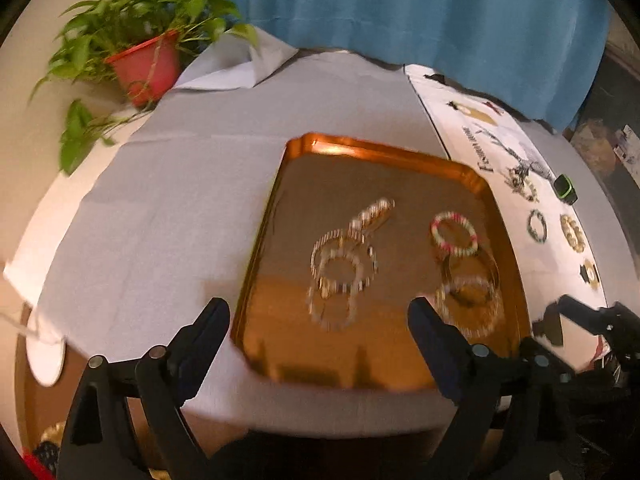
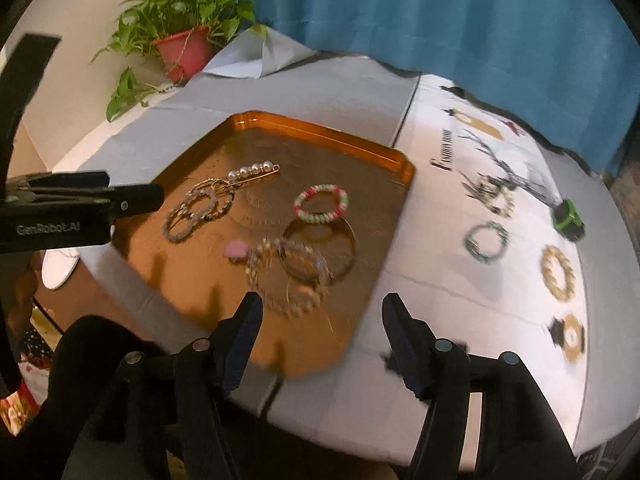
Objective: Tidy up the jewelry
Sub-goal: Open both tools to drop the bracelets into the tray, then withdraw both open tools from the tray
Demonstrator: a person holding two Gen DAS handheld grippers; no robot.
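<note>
While both tools gape wide, left tool (image 1: 320, 332) over tray rim (image 1: 384, 152), right tool (image 2: 322, 330) at tray corner.

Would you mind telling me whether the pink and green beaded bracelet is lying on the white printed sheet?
No, the pink and green beaded bracelet lies inside the copper tray, left of the white printed sheet.

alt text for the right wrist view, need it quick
An open right gripper hovers over the near edge of a copper tray holding tangled bracelets, a pink-and-green beaded bracelet and a pearl hair pin. More bracelets lie on a white printed cloth to the right; the left gripper enters from the left.
</note>
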